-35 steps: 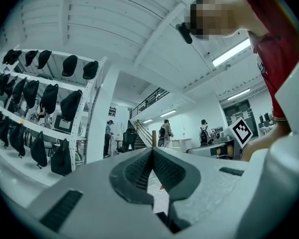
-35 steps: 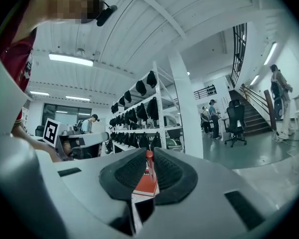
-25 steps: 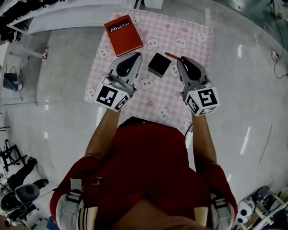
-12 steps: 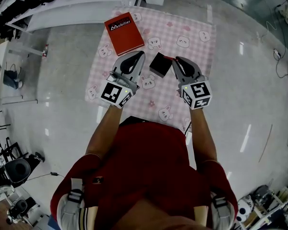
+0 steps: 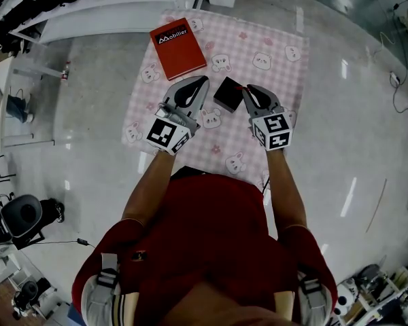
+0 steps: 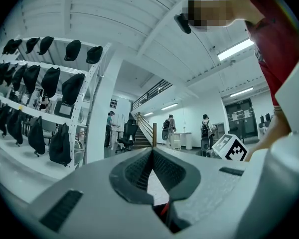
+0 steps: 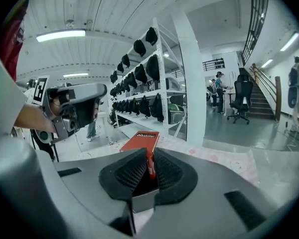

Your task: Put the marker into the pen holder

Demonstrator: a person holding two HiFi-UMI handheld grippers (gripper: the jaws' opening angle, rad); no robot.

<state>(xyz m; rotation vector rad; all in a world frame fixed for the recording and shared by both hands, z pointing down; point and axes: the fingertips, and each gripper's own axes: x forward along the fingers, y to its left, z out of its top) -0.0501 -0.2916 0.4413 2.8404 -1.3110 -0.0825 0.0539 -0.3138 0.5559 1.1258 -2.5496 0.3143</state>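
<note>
Head view shows that the right gripper (image 5: 247,91) has swung left across the cloth (image 5: 279,73) over the last second, and its tips now sit at the right edge of the holder (image 5: 227,94). Its jaws stand narrowly apart, clamped on the red marker (image 7: 150,164), which stands upright between the pads just over the holder's open top. The left gripper (image 5: 201,81), jaws together and empty, waits beside the holder's left side. Lowering and release look to be next.
</note>
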